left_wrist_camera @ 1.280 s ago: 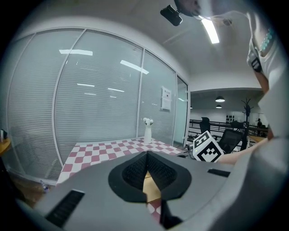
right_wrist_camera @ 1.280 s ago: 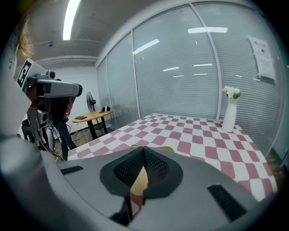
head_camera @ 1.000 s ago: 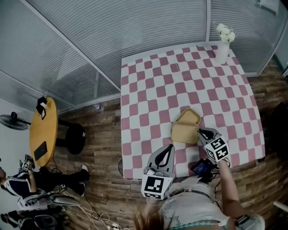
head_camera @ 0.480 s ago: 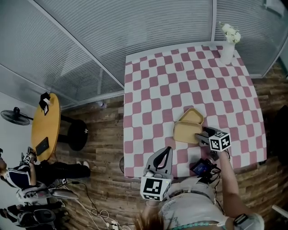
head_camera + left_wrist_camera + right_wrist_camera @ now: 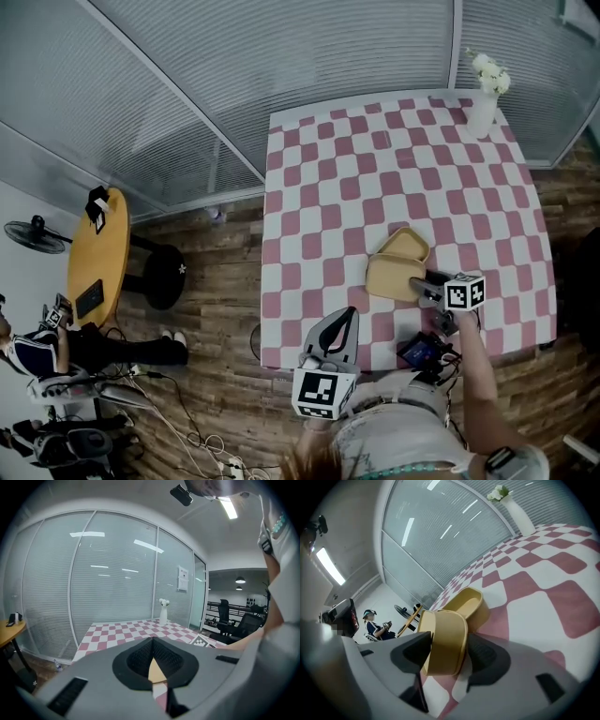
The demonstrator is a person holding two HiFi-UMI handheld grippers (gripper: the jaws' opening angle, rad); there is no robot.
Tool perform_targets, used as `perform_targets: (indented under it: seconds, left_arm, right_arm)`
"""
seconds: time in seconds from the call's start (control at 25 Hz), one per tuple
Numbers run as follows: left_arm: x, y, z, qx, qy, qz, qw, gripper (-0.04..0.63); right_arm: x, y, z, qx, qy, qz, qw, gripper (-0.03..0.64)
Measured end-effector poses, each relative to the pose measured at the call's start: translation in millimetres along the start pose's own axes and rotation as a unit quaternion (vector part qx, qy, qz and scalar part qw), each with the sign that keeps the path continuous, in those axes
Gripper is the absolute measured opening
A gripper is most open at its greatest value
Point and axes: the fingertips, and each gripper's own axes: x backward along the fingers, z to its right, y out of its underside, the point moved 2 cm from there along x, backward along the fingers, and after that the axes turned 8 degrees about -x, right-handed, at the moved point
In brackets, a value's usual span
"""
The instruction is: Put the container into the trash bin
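**Right hand-held gripper closing on the tan container**

The tan container (image 5: 396,274) (image 5: 454,625) lies open on the checked table (image 5: 375,169), right of centre in the head view and near the table's lower edge. The right hand-held gripper (image 5: 424,289) (image 5: 450,641) reaches in from the right. Its jaws are closing with the container's nearer half between them, and the pads seem to touch both sides, though the wide-angle view leaves that unsure. The left hand-held gripper (image 5: 352,314) (image 5: 152,641) hangs over the table's lower edge, clenched and empty. A white vase (image 5: 483,112) stands at the upper right.
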Motion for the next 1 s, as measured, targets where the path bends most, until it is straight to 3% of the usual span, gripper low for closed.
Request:
perform_targets:
  seconds: [0.16,0.56,1.0]
  left_arm:
    - [-0.3,-0.7,3.0,-0.002,0.005,0.003,1.0000,0.006]
    - [-0.5,-7.9,10.3,-0.006,0.018,0.017,0.9997,0.006]
    - [-3.0,-0.3,12.3,-0.004,0.024,0.012,0.9996,0.006]
  right_arm:
    - [2.9,-0.9,-6.8,0.011,0.001,0.002,1.000,0.224]
    - [12.8,-5.2,-33.7,0.127,0.025,-0.014,0.992,0.215]
    - [18.8,-8.8,-80.0,0.280,0.066,-0.018,0.958,0.209]
